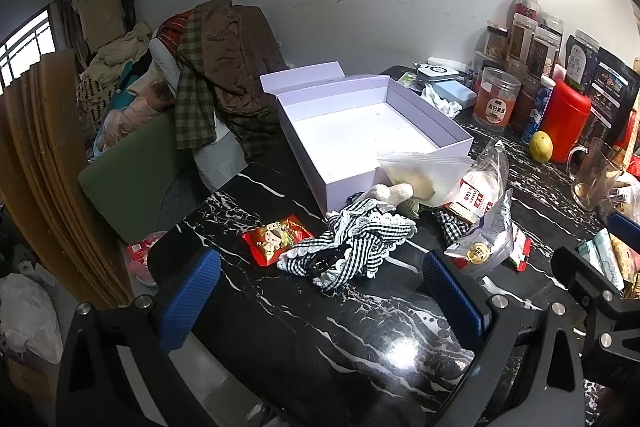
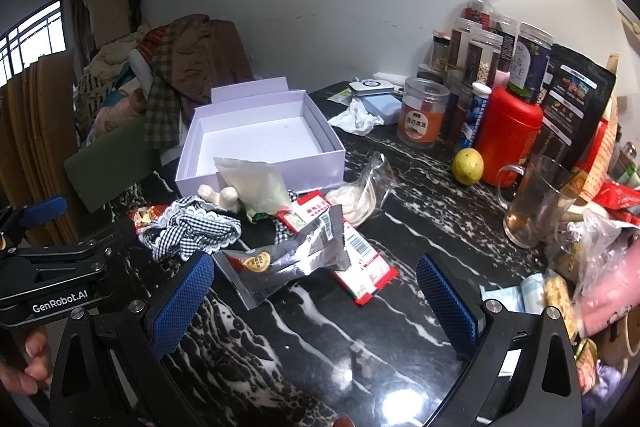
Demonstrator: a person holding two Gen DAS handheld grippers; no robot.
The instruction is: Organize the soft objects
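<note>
Two blue-padded fingers of the left gripper (image 1: pixel 320 297) stand wide apart in the left wrist view, holding nothing, above the black marble table (image 1: pixel 304 339). Just beyond them lies a crumpled black-and-white gingham cloth (image 1: pixel 352 241), touching a red snack packet (image 1: pixel 276 237) on its left. Behind the cloth a cream plush toy (image 1: pixel 394 193) rests against the front wall of the open white box (image 1: pixel 360 131) — beside it a clear zip bag (image 1: pixel 424 177) leans on that wall.

The right wrist view shows the right gripper (image 2: pixel 316 301) likewise spread open and empty. A silver foil pouch (image 2: pixel 288 255) lies between its fingers, overlapping a red-and-white packet (image 2: pixel 360 267). The gingham cloth sits left of the pouch, the empty box behind
</note>
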